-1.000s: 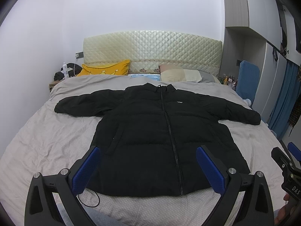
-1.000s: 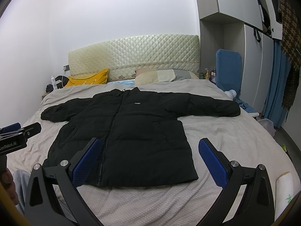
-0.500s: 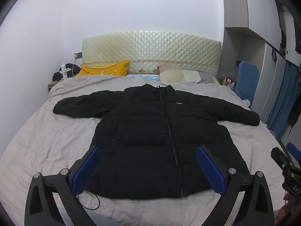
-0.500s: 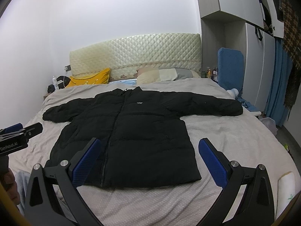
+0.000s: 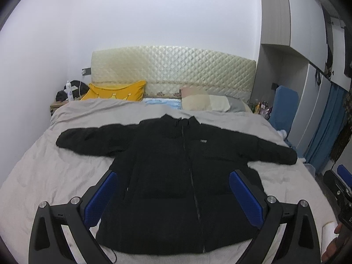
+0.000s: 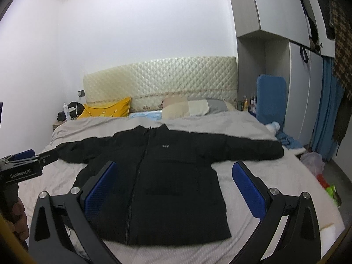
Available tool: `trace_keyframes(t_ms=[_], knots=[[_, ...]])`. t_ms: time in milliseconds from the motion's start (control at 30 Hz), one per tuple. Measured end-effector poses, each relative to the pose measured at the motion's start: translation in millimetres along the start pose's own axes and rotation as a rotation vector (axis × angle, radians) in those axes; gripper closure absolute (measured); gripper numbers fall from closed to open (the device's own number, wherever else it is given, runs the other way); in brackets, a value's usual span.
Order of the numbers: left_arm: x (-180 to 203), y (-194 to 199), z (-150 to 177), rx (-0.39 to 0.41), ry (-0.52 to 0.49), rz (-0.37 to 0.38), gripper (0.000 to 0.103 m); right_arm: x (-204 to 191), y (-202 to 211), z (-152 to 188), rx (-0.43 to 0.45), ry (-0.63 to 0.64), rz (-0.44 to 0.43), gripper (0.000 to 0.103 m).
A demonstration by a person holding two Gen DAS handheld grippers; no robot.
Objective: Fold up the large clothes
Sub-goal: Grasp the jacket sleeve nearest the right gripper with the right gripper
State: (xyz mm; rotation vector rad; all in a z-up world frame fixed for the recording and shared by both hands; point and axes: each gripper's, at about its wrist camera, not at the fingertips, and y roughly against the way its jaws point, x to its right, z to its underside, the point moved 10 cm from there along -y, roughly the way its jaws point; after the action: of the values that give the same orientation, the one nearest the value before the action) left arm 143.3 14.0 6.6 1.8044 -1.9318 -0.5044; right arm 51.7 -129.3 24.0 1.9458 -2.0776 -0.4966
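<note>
Nearest the lens, the left gripper (image 5: 171,194) is seen with its jaws spread wide, ribbed blue pads (image 5: 101,198) set on black angular arms, nothing held between them. The right gripper (image 6: 173,189) is likewise held apart and empty, its textured blue pads (image 6: 247,190) framing the scene. Just beyond both, the black puffer jacket (image 5: 180,176) is laid flat, front up and zipped, on the grey bedspread (image 5: 44,176), its quilted body broad and boxy, both padded sleeves stretched out sideways. The bedspread is softly wrinkled around it. Farther back, a mustard yellow cushion (image 5: 116,91) and a beige patchwork pillow (image 5: 206,102) are propped against the cream headboard (image 5: 173,70), glossy and diamond-tufted.
</note>
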Motion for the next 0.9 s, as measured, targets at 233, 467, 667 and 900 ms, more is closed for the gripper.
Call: trace_keyframes(t_ms=[233, 467, 667, 900], knots=[[-1, -37, -50, 0.048, -0.097, 0.001, 0.001, 13, -29, -39, 0.027, -0.036, 0.010, 0.000], [1, -89, -65, 0.050, -0.086, 0.033, 0.001, 45, -91, -41, 0.001, -0.058, 0.057, 0.000], [11, -144, -43, 0.087, -0.089, 0.111, 0.001, 65, -141, -28, 0.068, -0.060, 0.018, 0.000], [-26, -195, 2, 0.032, -0.020, 0.050, 0.001, 136, -216, 5, 0.022, -0.112, 0.118, 0.000]])
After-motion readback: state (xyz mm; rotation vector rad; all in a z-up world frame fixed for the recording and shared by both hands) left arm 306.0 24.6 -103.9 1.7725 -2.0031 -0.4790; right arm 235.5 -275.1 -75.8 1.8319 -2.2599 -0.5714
